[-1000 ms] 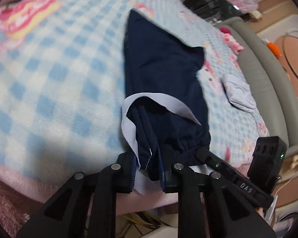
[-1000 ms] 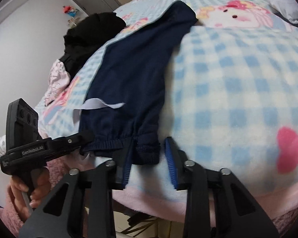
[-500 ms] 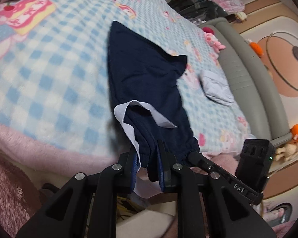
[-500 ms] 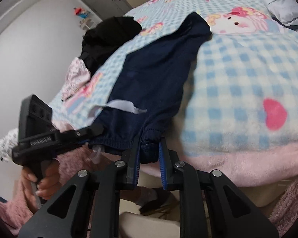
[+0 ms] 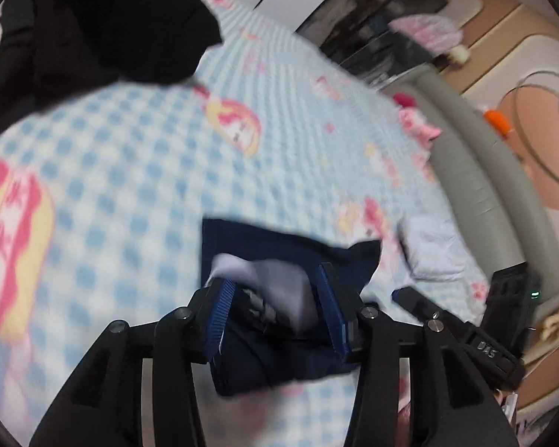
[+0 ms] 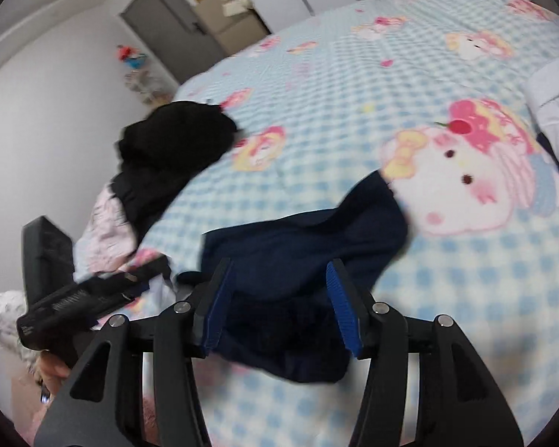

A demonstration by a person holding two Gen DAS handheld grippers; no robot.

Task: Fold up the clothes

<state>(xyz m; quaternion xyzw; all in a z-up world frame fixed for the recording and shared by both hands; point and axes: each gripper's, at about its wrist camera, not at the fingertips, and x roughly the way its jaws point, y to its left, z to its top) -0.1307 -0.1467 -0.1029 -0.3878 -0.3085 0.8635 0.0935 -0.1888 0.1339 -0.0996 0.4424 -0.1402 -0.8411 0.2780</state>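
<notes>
Both my pictures are blurry. My left claw (image 5: 275, 309) covers part of the dark blue pants (image 5: 287, 260). The black clothes pile (image 5: 93, 26) is cut off at the picture's edge.

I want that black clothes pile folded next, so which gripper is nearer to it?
Left. The left gripper sits on the pile's side of the navy garment; the right gripper is farther from the black pile.
</notes>
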